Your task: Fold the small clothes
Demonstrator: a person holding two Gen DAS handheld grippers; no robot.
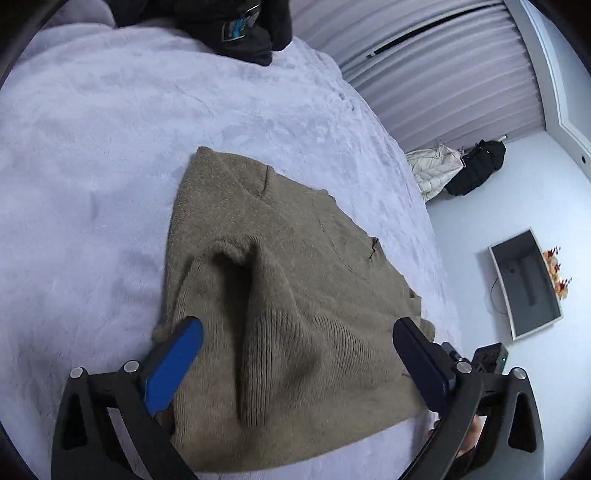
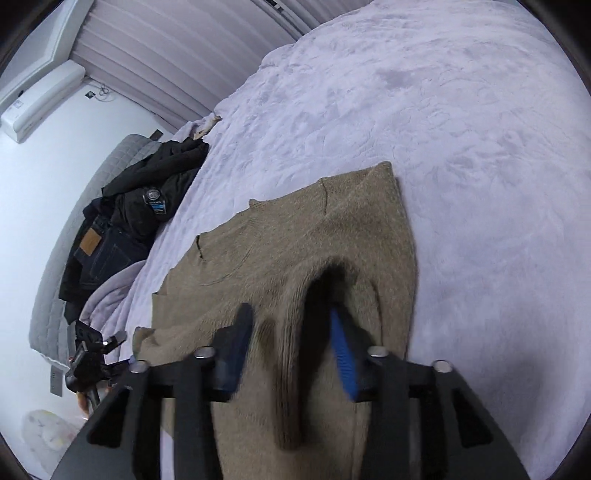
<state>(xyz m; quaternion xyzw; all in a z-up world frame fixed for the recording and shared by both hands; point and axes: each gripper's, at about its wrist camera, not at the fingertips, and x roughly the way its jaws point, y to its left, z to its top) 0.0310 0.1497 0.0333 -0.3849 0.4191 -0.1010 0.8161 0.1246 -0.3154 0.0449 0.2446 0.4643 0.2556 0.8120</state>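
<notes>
An olive-brown knit sweater point(image 1: 280, 266) lies on a lilac plush blanket point(image 1: 92, 147), with a raised ridge of fabric near its hem. My left gripper point(image 1: 295, 332) is open wide, its blue finger and dark finger straddling the near hem without holding it. In the right wrist view the same sweater point(image 2: 295, 236) lies on the blanket point(image 2: 461, 147). My right gripper point(image 2: 291, 325) is open, its fingers on either side of a raised fold of the knit; the blue finger sits partly under the fold.
Dark clothes point(image 1: 236, 29) are piled at the bed's far end, and also show in the right wrist view point(image 2: 140, 206) with jeans. A white jacket point(image 1: 432, 170) and black bag point(image 1: 476, 170) lie on the floor by pleated curtains. A grey tray point(image 1: 524, 284) is on the floor.
</notes>
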